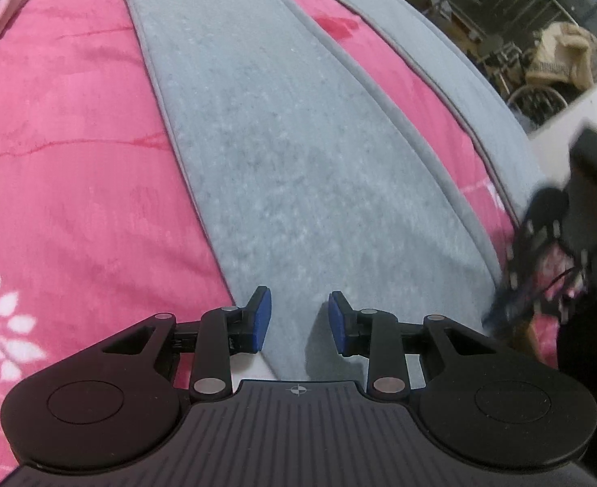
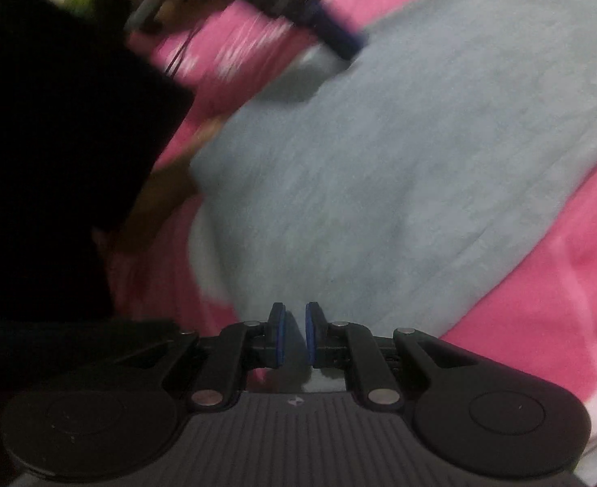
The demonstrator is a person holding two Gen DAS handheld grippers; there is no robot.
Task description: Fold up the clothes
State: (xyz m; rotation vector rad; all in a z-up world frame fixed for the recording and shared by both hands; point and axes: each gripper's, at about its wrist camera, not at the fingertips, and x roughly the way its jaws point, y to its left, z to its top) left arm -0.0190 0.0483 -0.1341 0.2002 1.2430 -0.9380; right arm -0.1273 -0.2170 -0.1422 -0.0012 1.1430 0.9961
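Left gripper (image 1: 299, 320) hovers, jaws parted, over flat grey trousers (image 1: 298, 170); right gripper (image 2: 294, 335), narrowly parted, grasps nothing. Pinching hems squarely would serve.

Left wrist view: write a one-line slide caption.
Open left gripper poised over grey fleece trousers spread flat on a pink floral bedspread.

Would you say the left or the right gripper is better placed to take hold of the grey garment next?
Left, probably. The left gripper is open, its jaws straddling the grey garment near its end on the pink bedspread. The right gripper is nearly closed over the cloth, and its view is motion-blurred.
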